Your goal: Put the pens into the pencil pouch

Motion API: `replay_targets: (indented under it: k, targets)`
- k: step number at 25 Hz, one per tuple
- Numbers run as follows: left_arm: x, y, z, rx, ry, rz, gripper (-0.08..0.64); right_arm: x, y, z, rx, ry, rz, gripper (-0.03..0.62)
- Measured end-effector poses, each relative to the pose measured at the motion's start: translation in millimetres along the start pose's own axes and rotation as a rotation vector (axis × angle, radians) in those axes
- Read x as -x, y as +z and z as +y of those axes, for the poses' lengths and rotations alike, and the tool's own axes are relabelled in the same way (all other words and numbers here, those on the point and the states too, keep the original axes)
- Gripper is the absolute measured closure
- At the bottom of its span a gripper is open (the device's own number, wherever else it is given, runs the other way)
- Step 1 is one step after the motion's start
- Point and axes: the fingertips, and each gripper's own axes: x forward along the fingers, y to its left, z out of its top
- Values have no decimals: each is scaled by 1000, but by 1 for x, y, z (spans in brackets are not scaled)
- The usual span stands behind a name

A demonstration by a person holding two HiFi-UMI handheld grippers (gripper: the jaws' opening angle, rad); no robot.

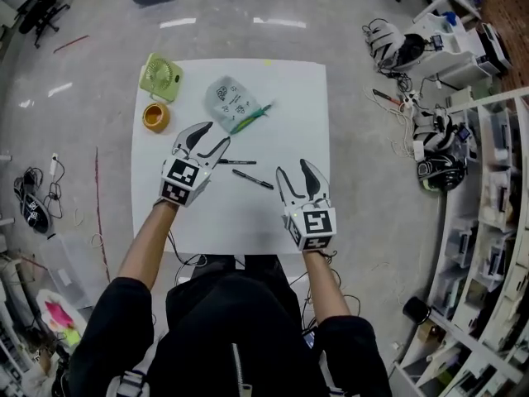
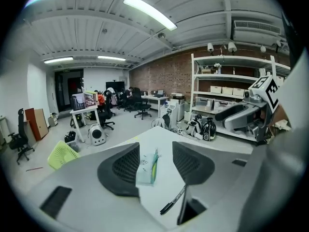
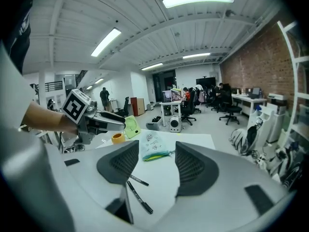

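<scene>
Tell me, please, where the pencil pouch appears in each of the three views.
Head view: pouch upper middle, just right of the green fan.
Left gripper view: pouch low centre, seen between the jaws; green fan far left.
Right gripper view: pouch centre, beyond the jaws; green fan to its upper left.
Shared landmark: the green fan.

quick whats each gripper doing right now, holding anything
Left gripper: open, holding nothing.
Right gripper: open, holding nothing.

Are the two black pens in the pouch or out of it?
Out: both black pens lie on the table, apart from the pouch.
</scene>
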Motion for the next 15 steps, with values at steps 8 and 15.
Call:
replay_targets:
  k: [8,15]
  targets:
    - [-47,-54,-5,-76,-85,157,357,4,-34,-7,-42,-43,63,362]
    - [-95,-100,-6,-148,-154,286,362,6,-61,-12,-80,-66,115,362]
